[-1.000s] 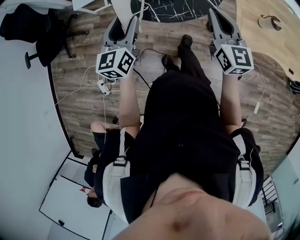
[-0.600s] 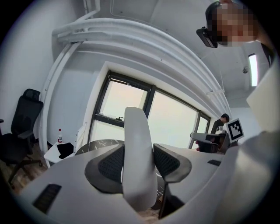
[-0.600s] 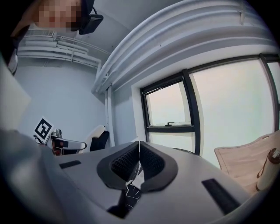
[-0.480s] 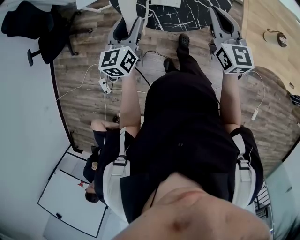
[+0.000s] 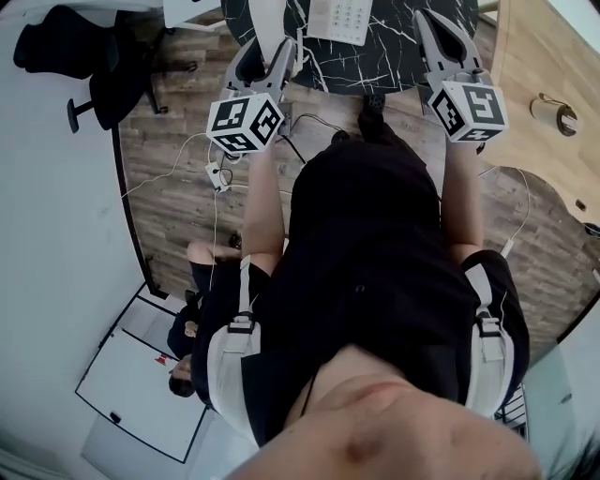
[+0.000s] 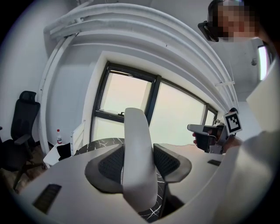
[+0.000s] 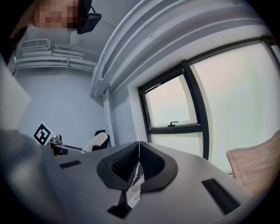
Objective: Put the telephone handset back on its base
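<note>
My left gripper (image 5: 269, 54) is shut on the white telephone handset (image 5: 265, 19), which stands upright between the pads (image 6: 109, 164) in the left gripper view, where the handset (image 6: 139, 148) fills the gap. The white telephone base (image 5: 342, 17) with its keypad lies on the round black marble table (image 5: 403, 42) at the top of the head view, just right of the handset. My right gripper (image 5: 429, 26) hovers over the table's right side; its jaws (image 7: 138, 162) are pressed together with nothing between them.
A black office chair (image 5: 66, 47) stands at the far left. Cables and a power strip (image 5: 217, 173) lie on the wood floor. A wooden table (image 5: 544, 66) with a small round object (image 5: 555, 112) is at the right. Another person (image 5: 192, 309) is at the lower left.
Both grippers have moved forward over the black table. The telephone base has come into view at the top. The handset stays held in the left gripper.
</note>
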`<act>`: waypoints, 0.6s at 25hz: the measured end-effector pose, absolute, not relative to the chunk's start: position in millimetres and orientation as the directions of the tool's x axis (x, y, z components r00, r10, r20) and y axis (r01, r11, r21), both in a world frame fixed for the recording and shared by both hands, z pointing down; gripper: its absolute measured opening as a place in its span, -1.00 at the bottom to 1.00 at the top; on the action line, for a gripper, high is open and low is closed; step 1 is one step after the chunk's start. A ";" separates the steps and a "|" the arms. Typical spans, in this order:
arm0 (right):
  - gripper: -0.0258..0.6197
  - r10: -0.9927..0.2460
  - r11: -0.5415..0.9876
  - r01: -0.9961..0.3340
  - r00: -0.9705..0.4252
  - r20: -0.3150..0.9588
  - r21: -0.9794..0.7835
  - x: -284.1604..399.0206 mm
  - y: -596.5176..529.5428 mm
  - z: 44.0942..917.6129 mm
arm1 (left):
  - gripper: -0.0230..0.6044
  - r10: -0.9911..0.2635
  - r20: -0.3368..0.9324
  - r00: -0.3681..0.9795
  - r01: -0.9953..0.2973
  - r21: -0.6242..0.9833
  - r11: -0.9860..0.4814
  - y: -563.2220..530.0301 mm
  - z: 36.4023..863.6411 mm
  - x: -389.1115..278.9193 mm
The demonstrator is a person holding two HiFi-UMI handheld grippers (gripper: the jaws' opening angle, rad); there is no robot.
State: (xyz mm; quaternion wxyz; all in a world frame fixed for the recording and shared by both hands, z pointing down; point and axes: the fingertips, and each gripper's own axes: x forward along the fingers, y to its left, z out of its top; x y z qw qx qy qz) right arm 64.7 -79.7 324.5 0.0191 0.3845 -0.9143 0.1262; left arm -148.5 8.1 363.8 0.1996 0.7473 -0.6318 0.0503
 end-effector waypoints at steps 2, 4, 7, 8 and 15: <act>-0.83 -0.687 0.683 -0.697 -0.715 0.132 -0.220 64.9 -92.9 327.3 | -0.21 -0.923 0.337 0.186 -0.967 0.229 -0.111 -3.5 368.6 -145.4; -0.83 -0.676 0.692 -0.686 -0.725 0.131 -0.226 65.6 -104.4 329.9 | -0.22 -0.920 0.349 0.177 -0.970 0.219 -0.103 -13.8 373.8 -141.3; -0.83 -0.652 0.710 -0.663 -0.746 0.134 -0.236 64.0 -117.2 335.4 | -0.22 -0.915 0.369 0.161 -0.976 0.200 -0.091 -26.5 382.3 -135.8; -0.83 -0.645 0.716 -0.656 -0.752 0.135 -0.237 63.3 -121.2 337.4 | -0.22 -0.914 0.375 0.156 -0.977 0.195 -0.086 -30.6 385.2 -134.4; -0.83 -0.619 0.728 -0.634 -0.772 0.146 -0.262 63.3 -141.9 349.0 | -0.22 -0.891 0.431 0.142 -0.981 0.182 -0.068 -48.3 405.6 -125.7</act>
